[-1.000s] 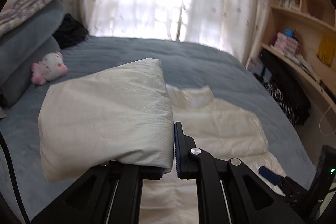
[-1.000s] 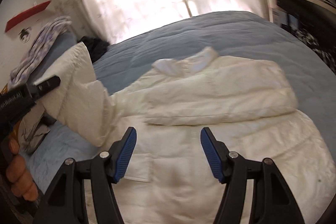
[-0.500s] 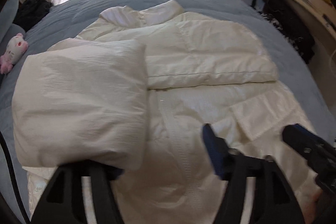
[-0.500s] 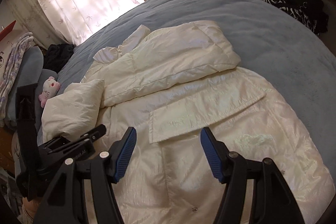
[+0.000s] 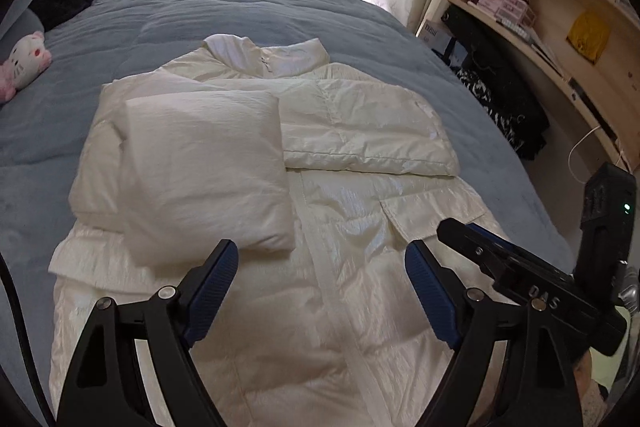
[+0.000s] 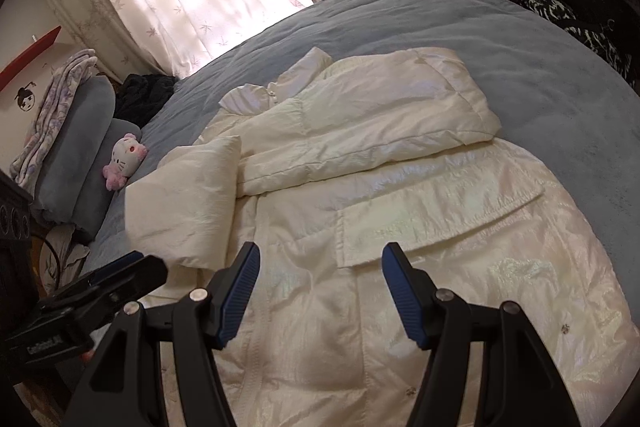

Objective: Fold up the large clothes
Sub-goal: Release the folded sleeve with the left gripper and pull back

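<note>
The left gripper has its jaws opening wide, nothing between them; the folded sleeve of the white coat lies just ahead. The right gripper has jaws apart, empty, above the coat.

Both grippers: black angular frames w/ silver screws, ribbed blue pads on fingers.

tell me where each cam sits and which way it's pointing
Left wrist: on the left gripper, looking down the white coat toward the curtains; its opening, empty jaws show, the right gripper at right.
Right wrist: on the right gripper, angled down over the coat's pocket flap; its open jaws show, the left gripper at lower left.
Shared: coat, blue bed, pink plush toy.
</note>
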{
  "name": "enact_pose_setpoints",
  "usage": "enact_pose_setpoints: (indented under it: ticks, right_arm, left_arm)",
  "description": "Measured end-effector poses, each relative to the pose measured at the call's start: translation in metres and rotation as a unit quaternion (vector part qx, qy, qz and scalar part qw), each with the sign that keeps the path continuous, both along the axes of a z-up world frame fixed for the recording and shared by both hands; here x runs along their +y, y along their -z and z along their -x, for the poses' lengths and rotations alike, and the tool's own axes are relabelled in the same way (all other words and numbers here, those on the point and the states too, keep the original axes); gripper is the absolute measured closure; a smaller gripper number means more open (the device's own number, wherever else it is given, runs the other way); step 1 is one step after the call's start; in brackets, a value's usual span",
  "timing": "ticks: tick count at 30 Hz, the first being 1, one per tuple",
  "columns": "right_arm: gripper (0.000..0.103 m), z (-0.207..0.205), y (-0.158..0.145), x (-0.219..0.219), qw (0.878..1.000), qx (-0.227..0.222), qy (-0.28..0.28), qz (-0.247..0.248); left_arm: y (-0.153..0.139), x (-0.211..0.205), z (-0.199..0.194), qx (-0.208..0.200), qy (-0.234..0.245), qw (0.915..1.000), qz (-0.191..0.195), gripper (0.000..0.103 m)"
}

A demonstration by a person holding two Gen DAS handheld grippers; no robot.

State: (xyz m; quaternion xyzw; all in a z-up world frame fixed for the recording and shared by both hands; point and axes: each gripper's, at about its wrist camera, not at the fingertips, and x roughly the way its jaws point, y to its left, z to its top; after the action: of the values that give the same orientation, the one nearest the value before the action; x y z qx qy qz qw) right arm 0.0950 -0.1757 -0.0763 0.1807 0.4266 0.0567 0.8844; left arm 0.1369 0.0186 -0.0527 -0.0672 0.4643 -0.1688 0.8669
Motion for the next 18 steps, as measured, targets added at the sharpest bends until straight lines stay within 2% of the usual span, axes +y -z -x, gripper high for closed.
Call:
enact_pose_setpoints:
  ticks: [5,9,12,15,18]
  right_arm:
    - [0.039,-0.002,-0.013,0.028,0.999,-0.016,-0.043,0.021]
    - [0.039,-0.009,-0.024,0.064,0.994,-0.032,-0.091,0.05]
    - [0.031,-0.015,-0.03,0.1,0.986,-0.048,-0.136,0.084]
    - [0.03,-0.021,-0.027,0.138,0.973,-0.056,-0.187,0.122]
    - [0.03,-0.024,-0.014,0.175,0.954,-0.058,-0.241,0.171]
  left_arm:
    - [-0.008,0.039,0.022,-0.021,-0.043,0.9988,-0.013,0.019]
    - [-0.007,0.077,0.031,-0.026,-0.1,0.9942,-0.027,0.019]
    - [-0.003,0.105,0.033,-0.025,-0.144,0.9884,-0.04,0.019]
    - [0.002,0.124,0.033,-0.02,-0.175,0.983,-0.051,0.019]
    - [0.011,0.143,0.033,-0.009,-0.195,0.9797,-0.046,0.019]
